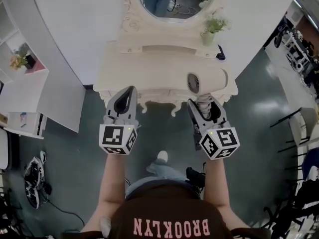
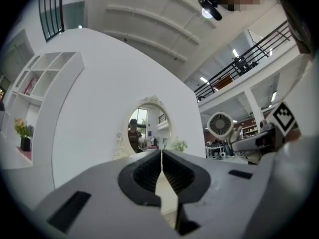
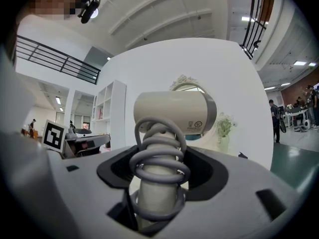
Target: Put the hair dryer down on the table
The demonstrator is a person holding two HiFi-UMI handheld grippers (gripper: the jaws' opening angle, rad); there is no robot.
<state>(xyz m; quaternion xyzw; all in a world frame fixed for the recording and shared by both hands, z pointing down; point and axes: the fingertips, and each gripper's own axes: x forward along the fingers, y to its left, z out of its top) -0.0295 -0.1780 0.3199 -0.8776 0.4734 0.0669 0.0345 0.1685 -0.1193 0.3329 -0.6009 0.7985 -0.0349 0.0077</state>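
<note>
Over the right front part of the cream dressing table (image 1: 149, 73), my right gripper (image 1: 205, 108) pinches the hair dryer (image 1: 208, 81) by its handle, which has a coiled cord wound round it between the jaws. The barrel lies level above them, and I cannot tell whether it touches the tabletop. My left gripper (image 1: 127, 101) hovers at the table's left front edge, jaws pressed together on nothing.
</note>
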